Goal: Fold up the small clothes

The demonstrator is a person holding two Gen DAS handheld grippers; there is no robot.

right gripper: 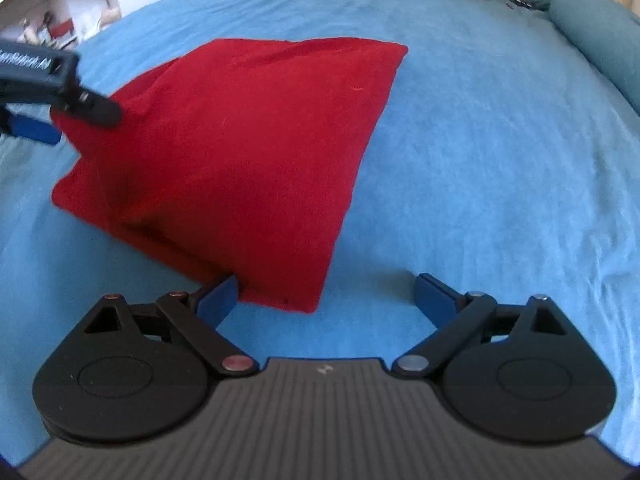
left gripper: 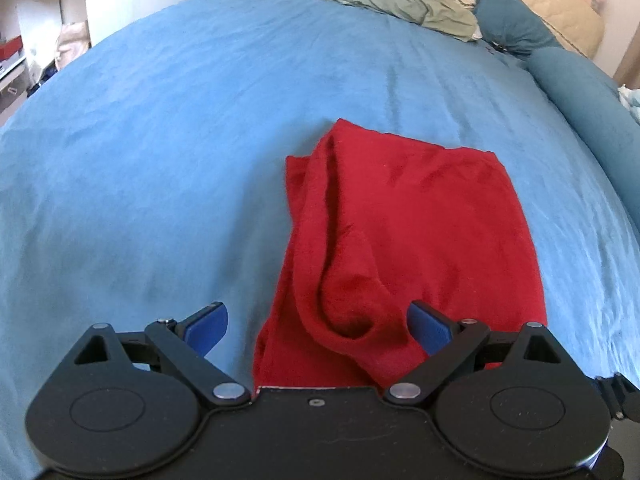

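The red cloth's point(left gripper: 400, 240) near edge vanishes behind the left claw's point(left gripper: 318, 326) body. At the frame's left edge the other claw point(right gripper: 44, 120) is cut off and blurred. Shelf clutter point(right gripper: 48, 28) in the upper left is too blurred to identify.

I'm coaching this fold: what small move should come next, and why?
Probably ease the left claw forward and close it on the raised fold of the red cloth. Both claws are open, the bunched fold sits between the left fingers, and the right claw only frames a corner.

Bright soft daylight, fisheye-warped edges, slight blur
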